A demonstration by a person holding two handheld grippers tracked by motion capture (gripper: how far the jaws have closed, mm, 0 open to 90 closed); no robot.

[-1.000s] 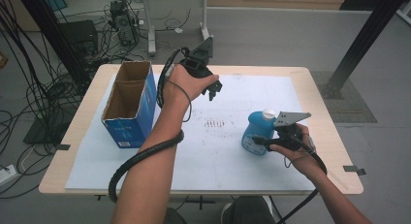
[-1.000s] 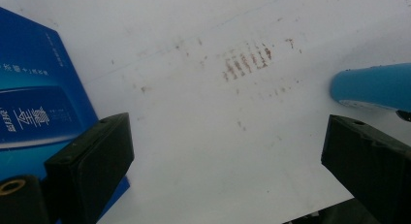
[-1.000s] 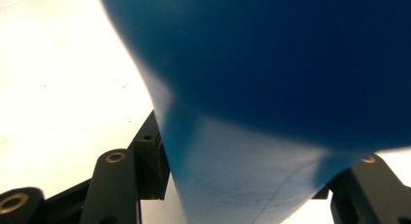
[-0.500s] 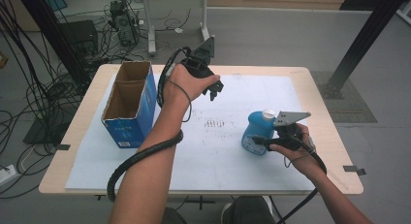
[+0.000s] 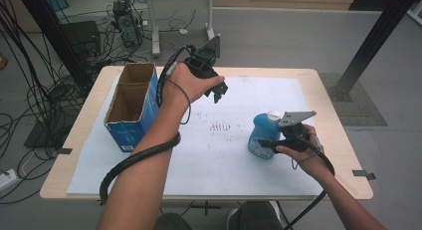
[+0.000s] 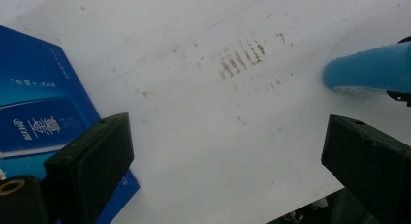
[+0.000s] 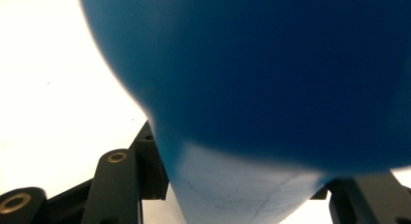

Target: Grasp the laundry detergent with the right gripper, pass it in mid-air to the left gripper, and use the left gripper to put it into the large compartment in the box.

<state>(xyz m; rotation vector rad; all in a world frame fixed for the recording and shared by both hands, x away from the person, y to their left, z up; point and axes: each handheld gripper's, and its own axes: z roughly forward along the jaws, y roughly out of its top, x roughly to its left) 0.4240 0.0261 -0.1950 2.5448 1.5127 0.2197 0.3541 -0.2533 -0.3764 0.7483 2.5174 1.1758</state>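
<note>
A blue plastic bottle (image 5: 260,134) with a white cap stands on the white sheet at the right of the table. My right gripper (image 5: 264,145) is shut on its lower body from the near right side. In the right gripper view the bottle (image 7: 271,83) looms between the two black jaws. My left gripper (image 5: 218,93) hangs in the air over the far middle of the table, open, with nothing between its jaws. The left gripper view has my left gripper (image 6: 228,141) looking down on the stained sheet, with the bottle (image 6: 368,71) at the right edge.
An open blue cardboard box (image 5: 130,106) stands at the table's left side; its blue side (image 6: 39,117) is close to the left jaw. A white sheet (image 5: 214,160) with brown smudges covers the wooden table (image 5: 343,140). Cables and stands crowd the floor behind.
</note>
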